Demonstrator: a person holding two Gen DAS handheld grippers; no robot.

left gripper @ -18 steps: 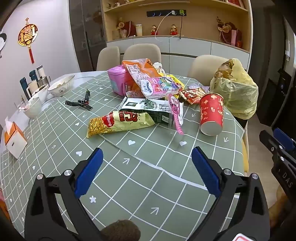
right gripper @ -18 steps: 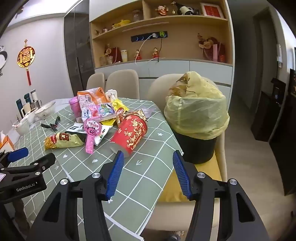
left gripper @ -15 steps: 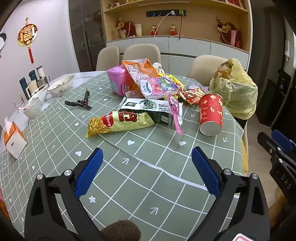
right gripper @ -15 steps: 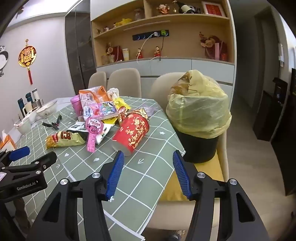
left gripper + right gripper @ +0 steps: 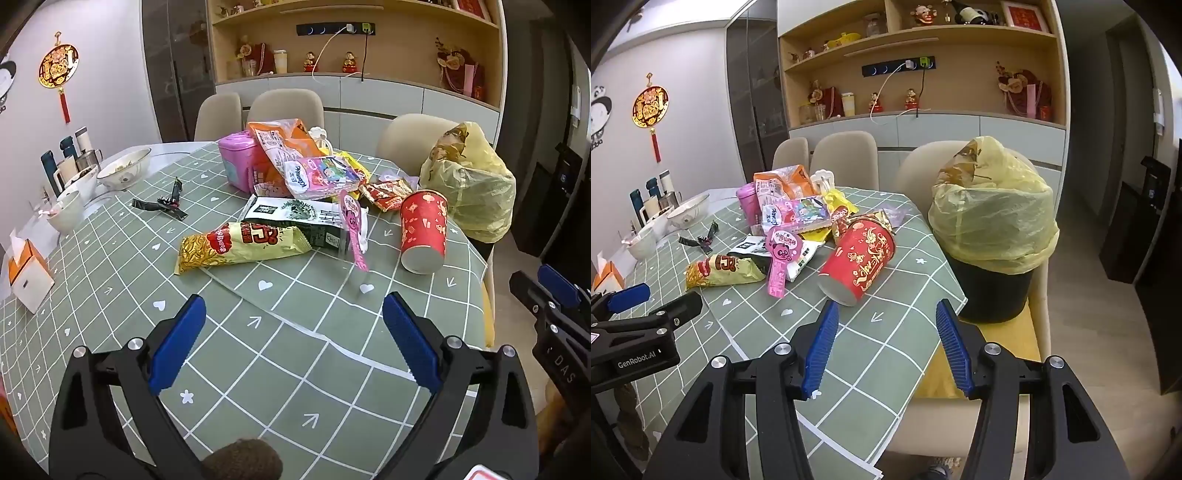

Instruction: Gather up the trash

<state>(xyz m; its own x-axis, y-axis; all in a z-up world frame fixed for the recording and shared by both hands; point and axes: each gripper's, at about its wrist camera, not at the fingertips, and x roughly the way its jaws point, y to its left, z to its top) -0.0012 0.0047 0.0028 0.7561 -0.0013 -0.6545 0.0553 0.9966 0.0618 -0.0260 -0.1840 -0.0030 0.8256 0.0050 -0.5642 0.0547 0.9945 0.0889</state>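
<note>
Right now my left hand-held gripper (image 5: 291,328) hangs over the green checked bench (image 5: 258,369) with its jaws spread wide and nothing between them. My right hand-held gripper (image 5: 884,343) is also parted and empty, poised above the bench edge. A red cup (image 5: 858,260) lies on its side just beyond it, beside a heap of wrappers (image 5: 295,184). Further right, the bin (image 5: 991,236), lined with a yellow bag, sits on a chair (image 5: 1015,336) by the bench.

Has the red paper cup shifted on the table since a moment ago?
No. The red paper cup lies in the same place relative to the yellow-bagged bin behind it.
</note>
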